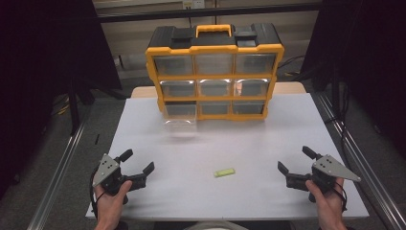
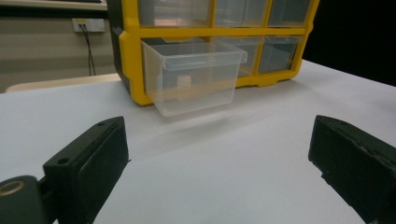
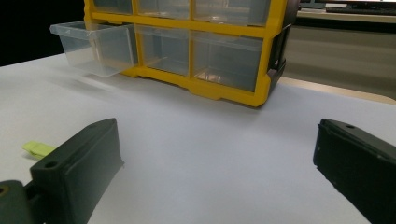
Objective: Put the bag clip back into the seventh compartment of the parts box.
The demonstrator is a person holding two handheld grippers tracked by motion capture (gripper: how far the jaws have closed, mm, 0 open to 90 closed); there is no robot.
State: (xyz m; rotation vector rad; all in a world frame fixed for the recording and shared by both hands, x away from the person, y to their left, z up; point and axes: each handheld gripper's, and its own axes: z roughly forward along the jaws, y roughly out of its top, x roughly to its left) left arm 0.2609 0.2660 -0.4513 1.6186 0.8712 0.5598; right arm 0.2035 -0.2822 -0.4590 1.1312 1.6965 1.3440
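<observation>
Squarely pulled out, clear plastic drawer (image 2: 194, 79); flat green strip (image 1: 224, 172); left gripper (image 1: 139, 163), right gripper (image 1: 297, 159) both agape.

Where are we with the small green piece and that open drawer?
Done: the bottom-left drawer of the yellow organizer is pulled out. In hand: nothing; the left claw and right claw are both open near the table's front edge. Left: the green piece lies on the table, likely to be picked up and dropped in.
</observation>
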